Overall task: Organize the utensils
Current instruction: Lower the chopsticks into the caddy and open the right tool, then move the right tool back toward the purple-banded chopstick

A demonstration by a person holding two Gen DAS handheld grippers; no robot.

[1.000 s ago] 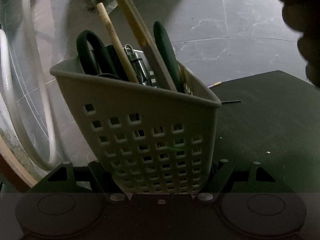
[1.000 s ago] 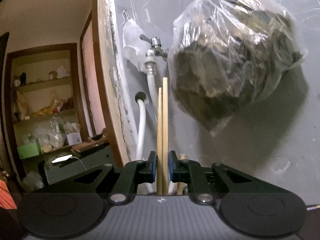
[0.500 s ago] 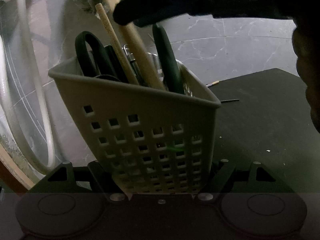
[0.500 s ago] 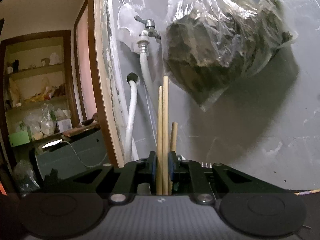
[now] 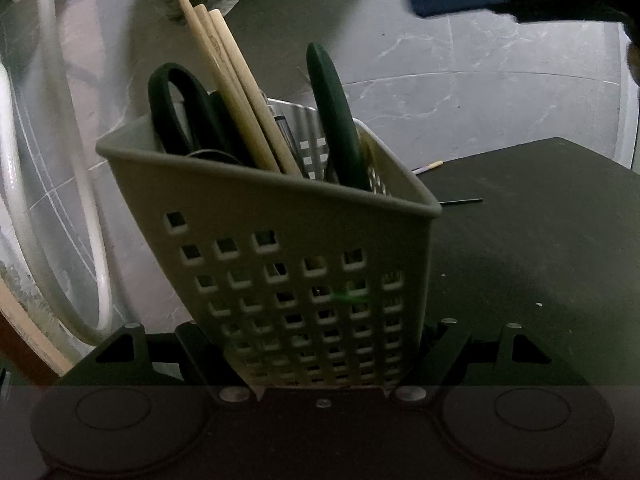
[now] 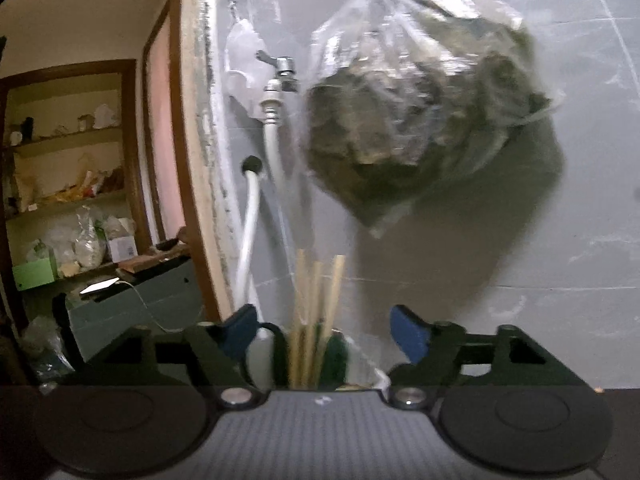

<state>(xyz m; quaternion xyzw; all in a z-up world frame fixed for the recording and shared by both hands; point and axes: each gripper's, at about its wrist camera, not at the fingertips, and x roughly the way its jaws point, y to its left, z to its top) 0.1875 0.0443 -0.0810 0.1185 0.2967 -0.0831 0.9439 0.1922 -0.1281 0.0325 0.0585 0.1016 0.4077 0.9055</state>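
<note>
My left gripper (image 5: pixel 318 360) is shut on the lower part of a grey perforated utensil basket (image 5: pixel 304 248), which it holds tilted over the edge of a black table (image 5: pixel 540 240). In the basket stand three wooden chopsticks (image 5: pixel 228 92), black scissors (image 5: pixel 176 112) and a dark green handle (image 5: pixel 336 120). My right gripper (image 6: pixel 324 334) hovers just above the basket with its jaws opening. The chopsticks (image 6: pixel 316 312) stand free between the jaws, apart from both pads. One of its blue pads (image 5: pixel 464 0) shows blurred at the top right of the left wrist view.
A thin stick (image 5: pixel 428 166) and a black pin (image 5: pixel 460 201) lie on the table's far edge. A white hose (image 5: pixel 80 200) loops at the left. On the grey wall hang a filled plastic bag (image 6: pixel 420 100) and a tap (image 6: pixel 280 72).
The right gripper's jaws have spread apart and let go of the two chopsticks. They now stand in the basket beside the third, and the gripper has drawn away to the right.
</note>
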